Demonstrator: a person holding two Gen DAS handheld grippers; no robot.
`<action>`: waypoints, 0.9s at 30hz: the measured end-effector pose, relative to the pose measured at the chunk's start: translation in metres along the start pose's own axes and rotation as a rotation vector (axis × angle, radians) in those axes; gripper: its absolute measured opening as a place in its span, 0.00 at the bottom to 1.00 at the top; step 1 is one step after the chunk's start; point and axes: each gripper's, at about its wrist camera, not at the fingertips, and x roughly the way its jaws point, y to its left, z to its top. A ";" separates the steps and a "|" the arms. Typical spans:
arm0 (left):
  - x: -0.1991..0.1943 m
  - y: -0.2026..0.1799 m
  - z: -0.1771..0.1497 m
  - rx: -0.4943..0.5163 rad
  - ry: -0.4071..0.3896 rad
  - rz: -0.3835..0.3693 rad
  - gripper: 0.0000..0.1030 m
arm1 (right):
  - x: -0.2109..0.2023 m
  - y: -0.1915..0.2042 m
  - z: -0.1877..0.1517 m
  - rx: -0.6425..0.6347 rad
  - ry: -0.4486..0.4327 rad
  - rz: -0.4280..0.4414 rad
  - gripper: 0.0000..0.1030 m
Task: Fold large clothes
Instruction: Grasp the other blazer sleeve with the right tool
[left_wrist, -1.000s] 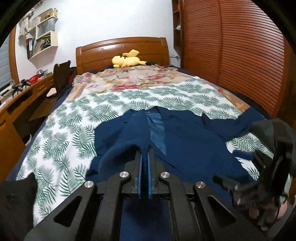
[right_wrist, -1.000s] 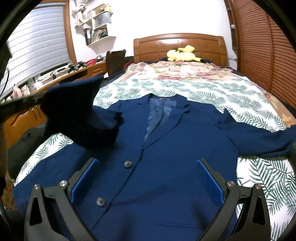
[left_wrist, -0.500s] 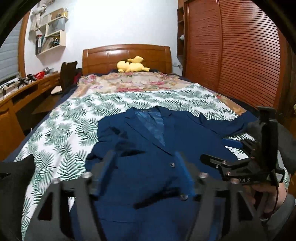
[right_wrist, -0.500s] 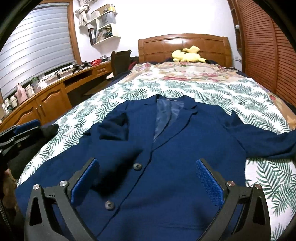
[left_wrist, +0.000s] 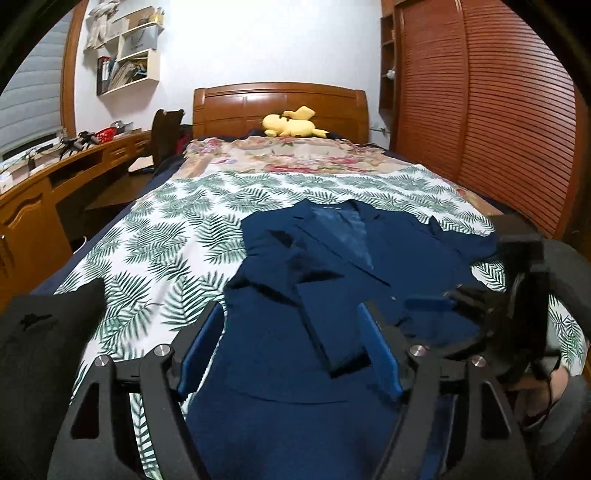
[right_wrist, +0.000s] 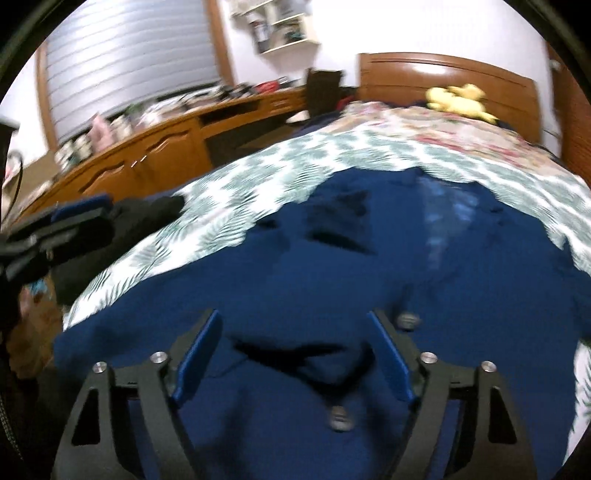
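Note:
A navy blazer (left_wrist: 399, 258) lies face up on the leaf-print bedspread (left_wrist: 155, 258), collar toward the headboard. One sleeve (left_wrist: 325, 317) is folded across its front. My left gripper (left_wrist: 291, 314) hovers open over that sleeve with nothing between its pads. My right gripper (right_wrist: 293, 321) points down at the blazer's (right_wrist: 369, 266) buttoned front; its jaws are closing over a ridge of cloth that the pads do not press. In the left wrist view the right gripper (left_wrist: 454, 299) sits low over the blazer's right side. The left gripper (right_wrist: 74, 214) shows at the far left of the blurred right wrist view.
A yellow plush toy (left_wrist: 291, 125) lies by the wooden headboard (left_wrist: 280, 103). A long wooden desk (left_wrist: 40, 184) and a chair (left_wrist: 166, 129) line the left. Slatted wardrobe doors (left_wrist: 498, 129) close off the right. A dark garment (left_wrist: 48, 332) lies at the bed's near left.
My left gripper opened and let go of the sleeve, which now lies folded over the blazer's front. My right gripper narrowed, swung left and dropped closer to the cloth.

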 end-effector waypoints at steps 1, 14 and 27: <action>-0.001 0.003 -0.001 -0.006 0.000 0.002 0.73 | 0.006 0.002 0.001 -0.011 0.012 0.012 0.75; -0.012 0.035 -0.008 -0.032 0.010 0.025 0.73 | 0.064 -0.013 0.002 -0.035 0.166 -0.022 0.44; -0.026 0.011 -0.008 0.003 -0.021 -0.033 0.73 | 0.000 -0.024 0.006 0.055 -0.078 -0.088 0.06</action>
